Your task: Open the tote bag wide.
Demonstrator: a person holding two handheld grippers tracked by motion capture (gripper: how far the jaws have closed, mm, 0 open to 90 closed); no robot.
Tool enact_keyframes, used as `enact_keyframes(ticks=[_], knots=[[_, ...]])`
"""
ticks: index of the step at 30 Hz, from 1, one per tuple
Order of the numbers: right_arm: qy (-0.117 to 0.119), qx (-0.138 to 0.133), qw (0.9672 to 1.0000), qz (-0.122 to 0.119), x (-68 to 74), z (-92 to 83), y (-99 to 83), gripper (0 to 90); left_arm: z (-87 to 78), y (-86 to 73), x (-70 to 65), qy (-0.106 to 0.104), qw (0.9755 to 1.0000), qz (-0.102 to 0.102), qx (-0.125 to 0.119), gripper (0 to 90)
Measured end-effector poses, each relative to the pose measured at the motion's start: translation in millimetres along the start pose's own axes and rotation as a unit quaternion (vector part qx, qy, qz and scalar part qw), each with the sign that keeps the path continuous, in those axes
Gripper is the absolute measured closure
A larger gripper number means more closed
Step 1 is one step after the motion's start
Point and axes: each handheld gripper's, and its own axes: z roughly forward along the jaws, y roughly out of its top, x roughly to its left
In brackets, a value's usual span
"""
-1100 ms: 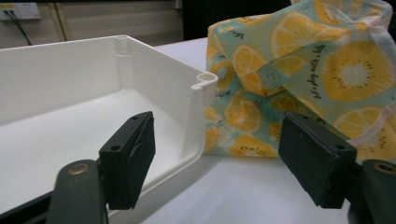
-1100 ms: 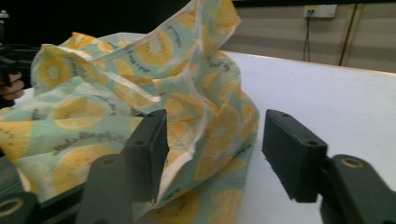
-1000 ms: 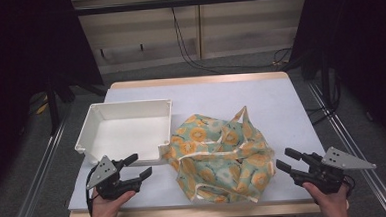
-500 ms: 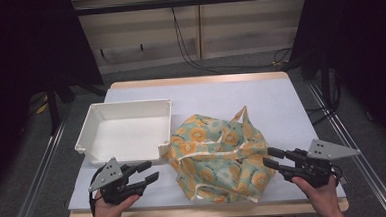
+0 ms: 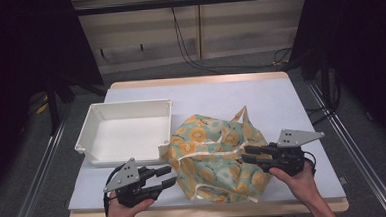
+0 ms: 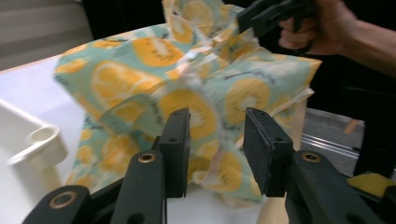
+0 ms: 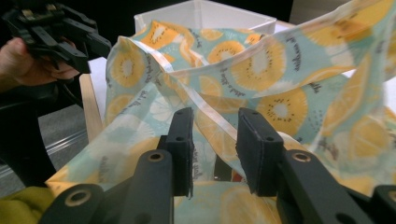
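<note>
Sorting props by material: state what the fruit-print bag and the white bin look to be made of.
Fruit-print bag: thin woven cloth, likely cotton or polyester, matte; it crumples in soft folds and has stitched tape handles. White bin: probably moulded plastic, smooth with a slight sheen; it has rigid walls, a rolled rim and rounded corners.

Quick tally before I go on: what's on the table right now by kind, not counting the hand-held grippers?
Crumpled fruit-print fabric bag, teal with orange slices: 1
White rectangular plastic bin: 1
Total: 2 things on the white table
</note>
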Motion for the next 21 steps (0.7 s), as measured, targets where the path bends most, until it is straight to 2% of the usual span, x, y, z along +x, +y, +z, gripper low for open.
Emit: enact_keyframes(ticks=[5,8,12,16,17,20,21], knots=[[0.005,0.018,0.9998,0.0,-5.1,13.6,1.8,66.1,10.6,7.8,-6.8,-0.019,0.9997,0.011,0.005,61.6],[0.01,0.029,0.9995,-0.009,-7.4,21.6,2.9,67.7,18.0,12.7,-9.0,-0.033,0.9993,0.019,0.004,61.6],[0.013,0.039,0.9991,-0.009,-10.8,33.7,3.4,62.0,29.3,17.9,-11.0,-0.047,0.9986,0.022,0.003,61.6],[0.018,0.049,0.9985,-0.014,-11.8,46.1,3.9,55.9,43.5,23.7,-15.3,-0.061,0.9975,0.032,0.013,61.4],[0.017,0.053,0.9984,-0.014,-12.2,47.6,3.7,54.7,49.1,25.3,-17.1,-0.071,0.9967,0.035,0.016,61.0],[0.021,0.061,0.9978,-0.015,-12.2,52.8,2.2,52.4,55.5,26.6,-18.7,-0.082,0.9958,0.037,0.017,60.1],[0.018,0.066,0.9975,-0.017,-12.0,55.1,1.5,51.0,57.7,27.6,-19.5,-0.079,0.9958,0.04,0.025,60.0]])
